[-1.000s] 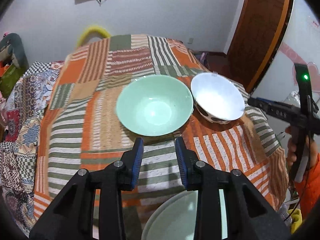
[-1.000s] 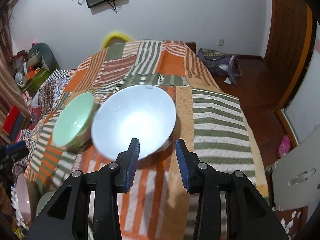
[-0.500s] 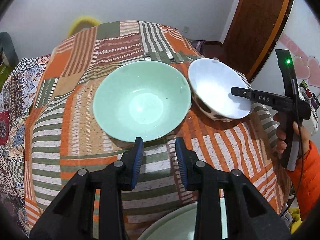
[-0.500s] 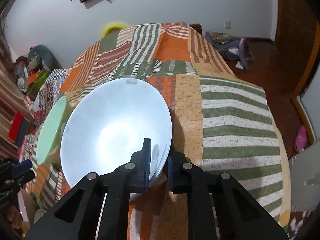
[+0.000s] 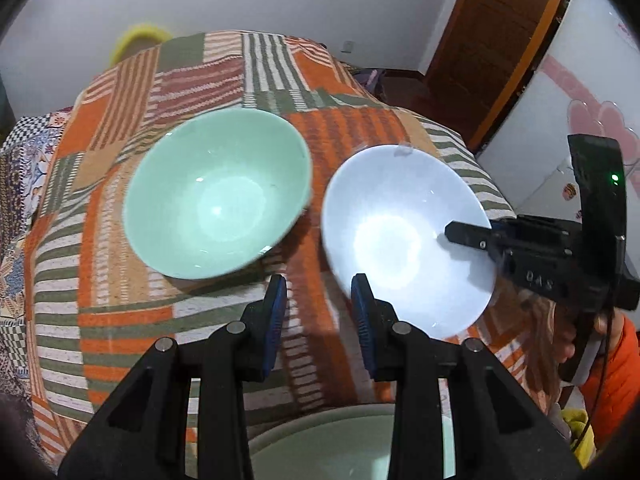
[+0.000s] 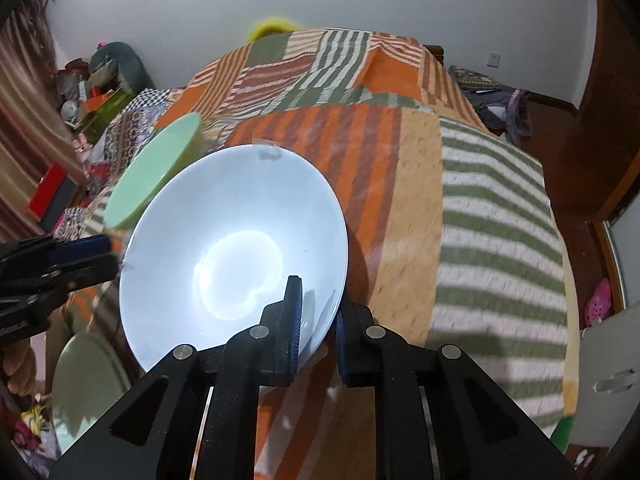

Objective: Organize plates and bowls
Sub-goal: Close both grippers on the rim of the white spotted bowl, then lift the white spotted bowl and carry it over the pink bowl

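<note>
A white bowl (image 6: 232,248) sits tilted on the patchwork cloth. My right gripper (image 6: 318,312) is shut on its near rim, one finger inside and one outside. In the left wrist view the white bowl (image 5: 404,240) faces the camera, and the right gripper (image 5: 468,238) reaches over its right edge. A mint green bowl (image 5: 216,200) stands just left of it, also visible edge-on (image 6: 156,168) in the right wrist view. My left gripper (image 5: 318,284) hovers open before the gap between both bowls, holding nothing. A pale green dish (image 5: 352,440) lies beneath it.
The striped patchwork cloth (image 6: 496,240) covers a rounded surface that drops off at the right. A hand in an orange sleeve (image 5: 616,368) holds the right gripper. A wooden door (image 5: 492,40) stands behind. Clutter (image 6: 92,92) lies at the left, and a bag (image 6: 492,96) on the floor.
My right gripper has shut on the white bowl's rim, and the bowl has tipped up. My left gripper has moved right and down, from in front of the green bowl to between both bowls.
</note>
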Motion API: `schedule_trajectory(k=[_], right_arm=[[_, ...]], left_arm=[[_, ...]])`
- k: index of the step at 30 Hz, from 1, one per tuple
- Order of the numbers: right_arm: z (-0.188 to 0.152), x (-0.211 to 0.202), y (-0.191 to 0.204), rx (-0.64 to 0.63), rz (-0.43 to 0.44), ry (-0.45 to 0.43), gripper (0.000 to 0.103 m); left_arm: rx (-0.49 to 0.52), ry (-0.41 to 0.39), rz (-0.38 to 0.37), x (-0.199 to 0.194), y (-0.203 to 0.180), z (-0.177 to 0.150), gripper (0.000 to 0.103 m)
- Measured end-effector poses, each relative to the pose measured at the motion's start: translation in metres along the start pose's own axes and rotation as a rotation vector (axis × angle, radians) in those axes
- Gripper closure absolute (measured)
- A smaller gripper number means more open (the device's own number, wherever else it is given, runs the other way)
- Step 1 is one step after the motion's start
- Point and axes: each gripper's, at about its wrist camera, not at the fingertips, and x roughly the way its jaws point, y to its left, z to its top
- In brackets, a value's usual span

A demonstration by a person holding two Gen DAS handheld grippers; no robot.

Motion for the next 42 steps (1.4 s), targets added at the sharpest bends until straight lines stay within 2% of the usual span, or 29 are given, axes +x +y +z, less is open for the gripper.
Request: schedule_trajectory(k=[6,8,19,28,42], right_arm=[[-0.005,0.001,0.002,0.021,0.023,0.002,0.089],[-0.005,0.001,0.002,0.027,0.029,0.000,0.089],[-0.008,-0.009,0.013,0.028,0.006,-0.014,0.089],[-0.008,-0.041,0.039,0.000,0.000,-0.057,0.089],[-0.014,-0.076,0.117,-0.091,0.033,-0.117,0.089]], left_arm=[[0.029,0.042,-0.030,0.020,-0.012,-0.003,0.072],[0.039,0.059,-0.036,0.028,-0.015,-0.004,0.084],[0.029,0.037,-0.051,0.015,-0.012,-0.012,0.086],[0.015,-0.045,-0.056,-0.039,-0.010,-0.022,0.086],[-0.054,-0.173,-0.012,-0.137,0.024,-0.063,0.086]])
